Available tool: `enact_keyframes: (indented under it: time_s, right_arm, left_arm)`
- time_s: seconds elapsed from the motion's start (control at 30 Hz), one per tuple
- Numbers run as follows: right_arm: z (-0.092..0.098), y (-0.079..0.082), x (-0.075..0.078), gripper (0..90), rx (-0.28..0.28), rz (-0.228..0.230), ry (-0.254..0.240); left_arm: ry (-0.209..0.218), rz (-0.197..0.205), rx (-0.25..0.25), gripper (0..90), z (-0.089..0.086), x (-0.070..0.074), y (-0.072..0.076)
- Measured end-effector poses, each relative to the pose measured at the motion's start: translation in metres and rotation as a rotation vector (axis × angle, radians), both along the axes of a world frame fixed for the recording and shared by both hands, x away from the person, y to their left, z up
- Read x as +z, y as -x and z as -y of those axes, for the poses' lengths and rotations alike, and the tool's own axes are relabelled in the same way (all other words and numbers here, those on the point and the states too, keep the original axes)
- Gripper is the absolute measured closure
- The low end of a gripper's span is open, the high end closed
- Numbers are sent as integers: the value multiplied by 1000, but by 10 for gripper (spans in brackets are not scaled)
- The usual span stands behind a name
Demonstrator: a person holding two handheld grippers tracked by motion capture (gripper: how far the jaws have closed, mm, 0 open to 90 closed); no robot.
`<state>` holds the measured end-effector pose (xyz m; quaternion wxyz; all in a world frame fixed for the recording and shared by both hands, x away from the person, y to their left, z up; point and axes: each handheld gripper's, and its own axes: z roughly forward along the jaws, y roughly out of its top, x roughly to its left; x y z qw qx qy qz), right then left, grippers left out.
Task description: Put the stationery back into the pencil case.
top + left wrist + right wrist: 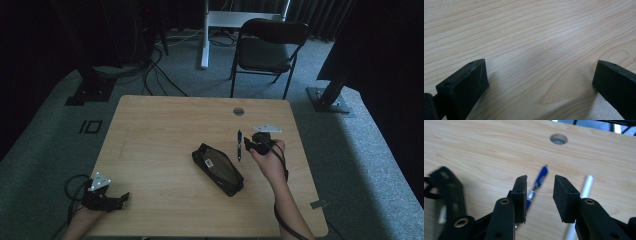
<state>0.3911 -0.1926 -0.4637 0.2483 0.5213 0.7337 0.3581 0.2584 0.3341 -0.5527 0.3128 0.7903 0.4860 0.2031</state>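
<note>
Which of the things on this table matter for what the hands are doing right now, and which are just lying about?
In use:
- blue pen, between the open jaws of the right tool
- black pencil case, lying beside the pen

Lying about:
- white stick next to the pen
- round hole in the table
- chair behind
- left tool, open over bare wood

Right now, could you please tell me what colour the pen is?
The pen is blue with a silver middle, clearest in the right gripper view.

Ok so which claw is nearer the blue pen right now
Right. The right claw is over the blue pen, jaws apart with nothing gripped. The left claw sits at the table's near left corner, far from it.
</note>
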Motion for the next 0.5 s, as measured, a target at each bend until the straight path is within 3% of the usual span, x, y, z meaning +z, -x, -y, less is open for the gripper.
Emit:
enact_keyframes:
  time_s: [0.5]
  right_arm:
    - [35,-20,-20,606,-129,-37,-5]
  left_arm:
    - [-1,0,0,2,0,0,0]
